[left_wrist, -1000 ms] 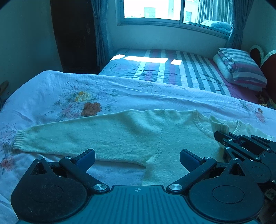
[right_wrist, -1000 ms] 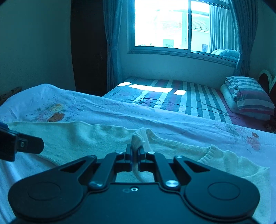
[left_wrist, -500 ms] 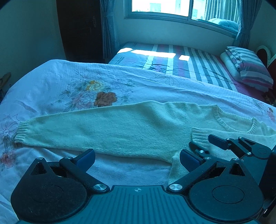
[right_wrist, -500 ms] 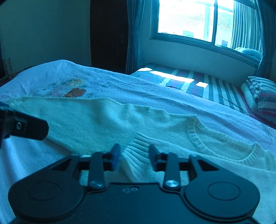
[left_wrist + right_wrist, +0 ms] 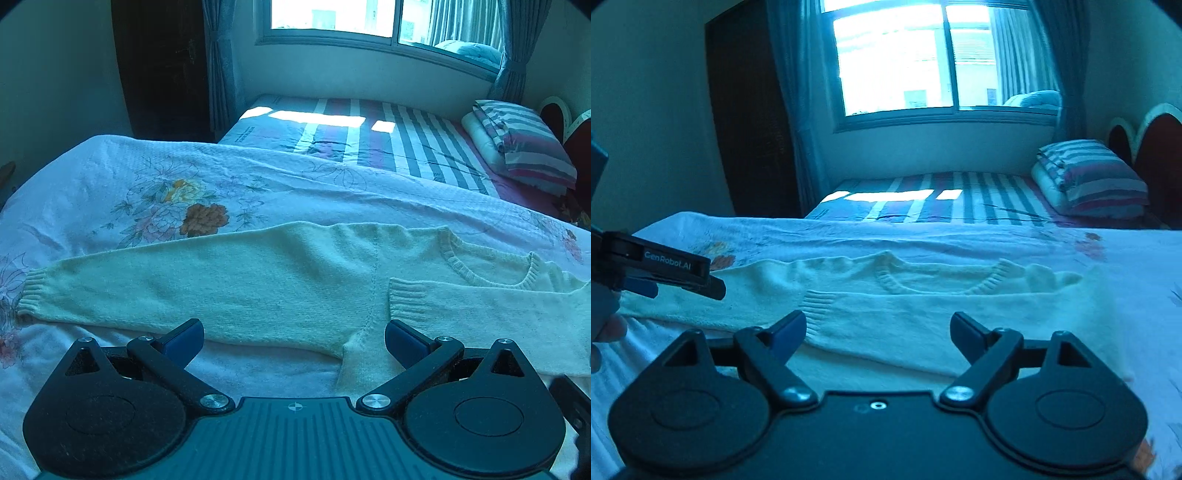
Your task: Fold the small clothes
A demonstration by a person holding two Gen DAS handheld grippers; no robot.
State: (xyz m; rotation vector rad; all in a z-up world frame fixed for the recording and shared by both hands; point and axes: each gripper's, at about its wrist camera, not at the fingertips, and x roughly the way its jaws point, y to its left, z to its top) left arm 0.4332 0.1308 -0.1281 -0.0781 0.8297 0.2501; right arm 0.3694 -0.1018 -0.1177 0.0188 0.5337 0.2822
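Note:
A pale yellow knit sweater (image 5: pixel 280 280) lies flat on the floral bedspread (image 5: pixel 147 177). Its left sleeve stretches out to the left, cuff (image 5: pixel 31 295) at the far left. Its right sleeve is folded across the chest, cuff (image 5: pixel 406 299) below the neckline (image 5: pixel 487 269). My left gripper (image 5: pixel 293 341) is open and empty, just in front of the sweater's underarm. My right gripper (image 5: pixel 877 332) is open and empty, held back from the folded sleeve (image 5: pixel 923 314). The left gripper's finger (image 5: pixel 665 266) shows at the left of the right wrist view.
A second bed with a striped mattress (image 5: pixel 369 144) lies behind, with folded striped bedding (image 5: pixel 524 144) at its right end. A window (image 5: pixel 369 18), curtains and a dark wardrobe (image 5: pixel 159 66) stand at the back. A red headboard (image 5: pixel 1152 147) is at the right.
My right gripper let go of the right sleeve's cuff, laid it across the chest, opened wide and drew back. My left gripper stayed open and shifted slightly.

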